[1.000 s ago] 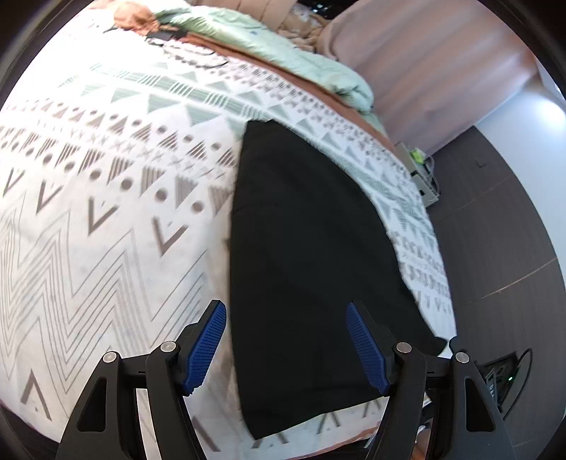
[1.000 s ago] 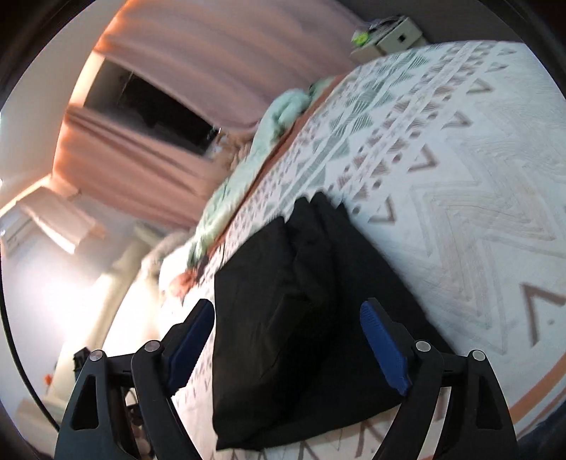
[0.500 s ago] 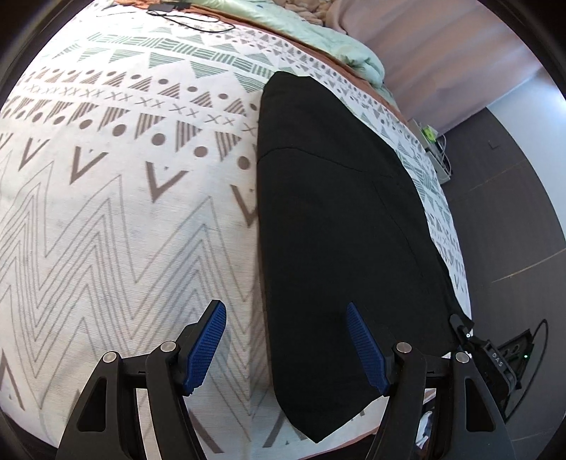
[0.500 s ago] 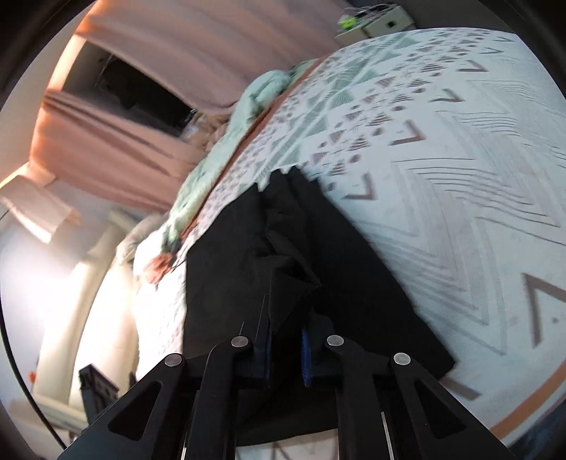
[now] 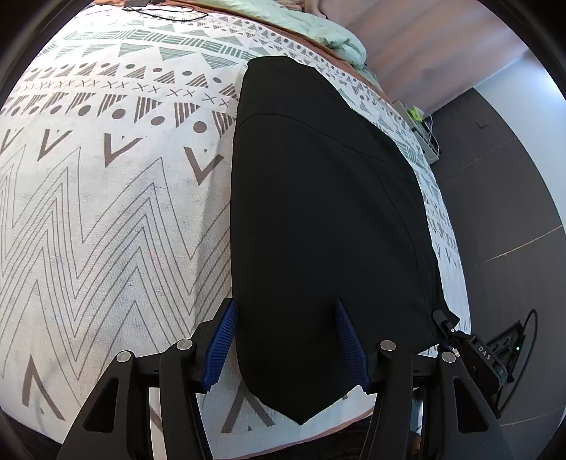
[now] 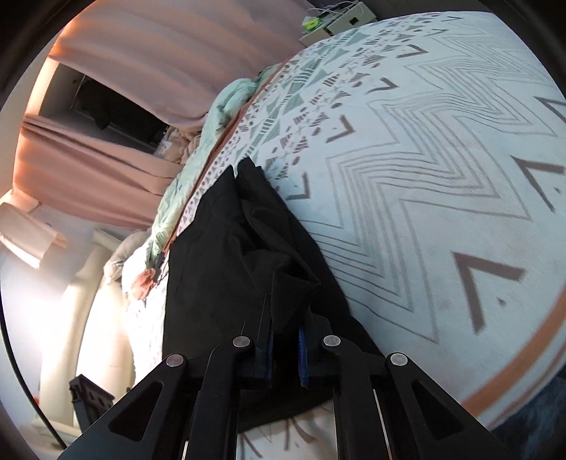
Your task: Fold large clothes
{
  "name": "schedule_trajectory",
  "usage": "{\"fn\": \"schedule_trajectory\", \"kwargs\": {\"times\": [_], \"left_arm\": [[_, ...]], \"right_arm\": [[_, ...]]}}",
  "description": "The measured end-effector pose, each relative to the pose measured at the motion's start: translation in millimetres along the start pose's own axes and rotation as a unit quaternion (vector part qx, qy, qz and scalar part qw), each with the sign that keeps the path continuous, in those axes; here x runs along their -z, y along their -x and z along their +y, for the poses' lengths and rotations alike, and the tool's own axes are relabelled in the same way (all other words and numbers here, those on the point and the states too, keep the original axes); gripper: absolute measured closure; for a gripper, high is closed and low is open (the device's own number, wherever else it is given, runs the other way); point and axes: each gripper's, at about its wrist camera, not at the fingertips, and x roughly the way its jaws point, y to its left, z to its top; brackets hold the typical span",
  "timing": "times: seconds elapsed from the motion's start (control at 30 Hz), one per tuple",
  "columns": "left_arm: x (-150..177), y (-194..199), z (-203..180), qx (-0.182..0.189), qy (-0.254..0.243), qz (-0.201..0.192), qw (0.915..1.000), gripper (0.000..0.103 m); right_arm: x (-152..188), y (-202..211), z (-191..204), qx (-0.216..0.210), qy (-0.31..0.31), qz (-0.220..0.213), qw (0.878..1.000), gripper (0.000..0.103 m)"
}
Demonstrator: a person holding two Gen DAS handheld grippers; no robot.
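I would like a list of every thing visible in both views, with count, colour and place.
black garment: one, black, lying lengthwise on the bed near its edge
bed cover: one, white with grey patterns, under the garment
quilt: one, pale green, bunched at the far end of the bed
curtains: pink, behind the bed
floor: dark, beside the bed
left gripper: one, black with blue pads, jaws apart either side of the garment's near end, just been closing
right gripper: one, black with blue pads, shut on a fold of the garment
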Motion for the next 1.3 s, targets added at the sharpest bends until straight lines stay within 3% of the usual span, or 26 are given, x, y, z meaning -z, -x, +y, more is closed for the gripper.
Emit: {"fn": "schedule_trajectory", "kwargs": {"times": [0.13,0.2,0.23,0.3,0.33,0.57,0.63,0.67,0.7,0.8,1.07,1.13,1.2,1.27,1.3], "left_arm": [[-1,0,-1,-0.006,0.001,-0.001,1.0000,0.045],[-1,0,-1,-0.008,0.005,0.001,1.0000,0.045],[-1,0,-1,-0.007,0.008,0.003,0.9999,0.045],[0,4,1,0.000,0.012,0.004,0.9999,0.045],[1,7,2,0.003,0.012,0.003,0.9999,0.045],[5,5,6,0.005,0.014,0.019,0.9997,0.045],[8,4,6,0.005,0.013,0.021,0.9997,0.045],[10,4,5,0.004,0.012,0.022,0.9997,0.045],[12,4,4,0.003,0.012,0.024,0.9996,0.045],[15,9,1,-0.004,0.008,0.022,0.9997,0.045],[15,21,-5,-0.010,0.001,0.011,0.9999,0.045],[10,23,-7,-0.009,-0.011,0.006,0.9999,0.044],[1,23,-8,-0.008,-0.018,0.007,0.9998,0.044],[-10,23,-5,-0.003,-0.015,0.002,0.9999,0.043],[-14,21,-3,-0.002,-0.013,-0.001,0.9999,0.043]], "right_arm": [[-5,-3,-13,-0.009,-0.027,0.010,1.000,0.094],[-8,-7,-21,-0.021,-0.053,0.023,0.998,0.088],[-9,-7,-25,-0.026,-0.064,0.024,0.997,0.084],[-11,-2,-29,-0.020,-0.075,0.017,0.997,0.066],[-11,2,-30,-0.016,-0.074,0.011,0.997,0.063],[-11,13,-21,-0.042,-0.047,0.002,0.998,0.061],[-14,9,-19,-0.042,-0.037,0.003,0.998,0.062],[-15,7,-19,-0.043,-0.036,0.001,0.998,0.084],[-16,4,-19,-0.044,-0.034,0.007,0.998,0.092],[-14,10,-14,-0.033,-0.023,0.009,0.999,0.096],[-5,20,-23,-0.021,-0.036,0.041,0.998,0.096],[-6,20,-27,-0.031,-0.046,0.048,0.997,0.087],[-6,21,-33,-0.032,-0.061,0.058,0.996,0.055],[-11,27,-32,-0.032,-0.050,0.056,0.997,0.044],[-14,31,-29,-0.026,-0.030,0.051,0.998,0.043]]}}
